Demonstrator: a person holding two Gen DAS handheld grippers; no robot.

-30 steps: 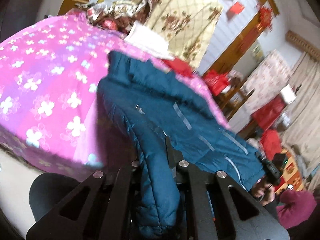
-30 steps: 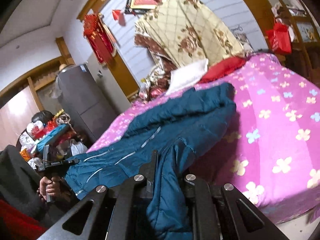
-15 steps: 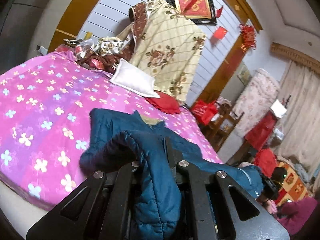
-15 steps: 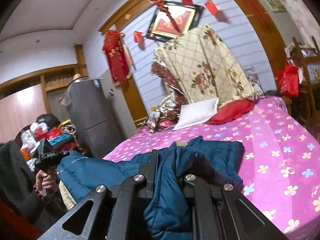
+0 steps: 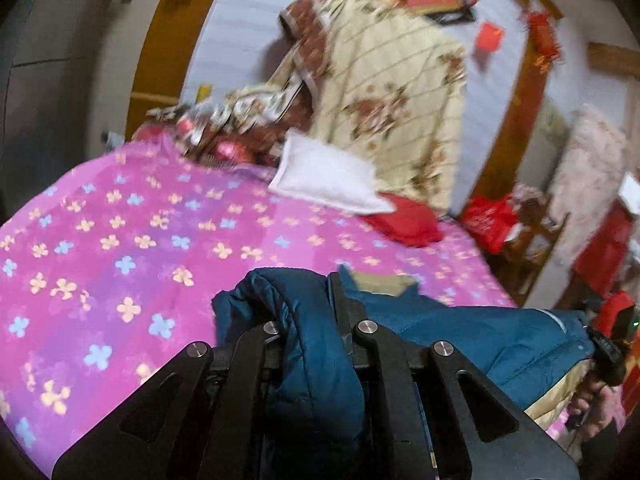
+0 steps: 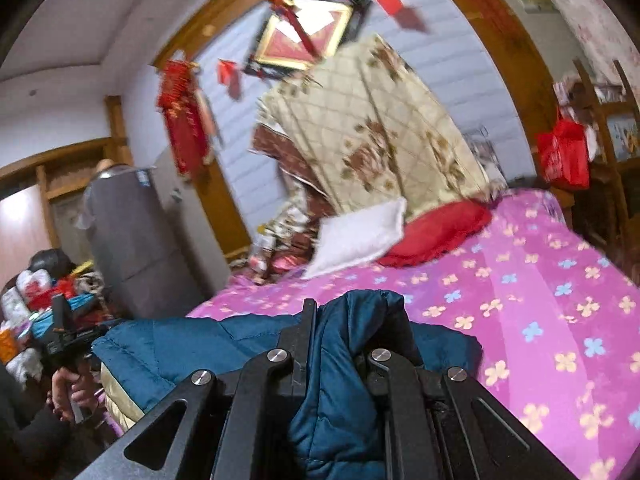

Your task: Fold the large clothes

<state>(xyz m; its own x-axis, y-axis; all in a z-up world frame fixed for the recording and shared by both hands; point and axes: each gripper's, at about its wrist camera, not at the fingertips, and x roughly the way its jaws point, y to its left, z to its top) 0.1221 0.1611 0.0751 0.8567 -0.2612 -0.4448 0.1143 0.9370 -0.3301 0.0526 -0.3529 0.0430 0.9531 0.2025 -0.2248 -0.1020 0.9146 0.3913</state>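
Note:
A large teal padded jacket point(image 5: 472, 332) with a cream lining is held up over the near edge of a pink flowered bed point(image 5: 132, 240). My left gripper point(image 5: 308, 312) is shut on a bunched fold of the jacket. My right gripper point(image 6: 340, 332) is shut on another bunched fold of the same jacket point(image 6: 192, 344). The jacket spans between the two grippers; each gripper shows small at the far end of the other's view, the right one in the left wrist view point(image 5: 604, 348) and the left one in the right wrist view point(image 6: 64, 336).
A white pillow point(image 5: 324, 180) and a red cushion point(image 5: 408, 220) lie at the head of the bed point(image 6: 540, 280), below a heaped cream floral quilt point(image 6: 372, 132). A grey fridge point(image 6: 132, 240) and cluttered bags stand left; wooden shelving with a red bag point(image 6: 564, 152) stands right.
Both grippers have risen and pulled back with the jacket. The jacket has come off the bed surface, so more pink bedspread shows and the jacket now hangs at the near edge.

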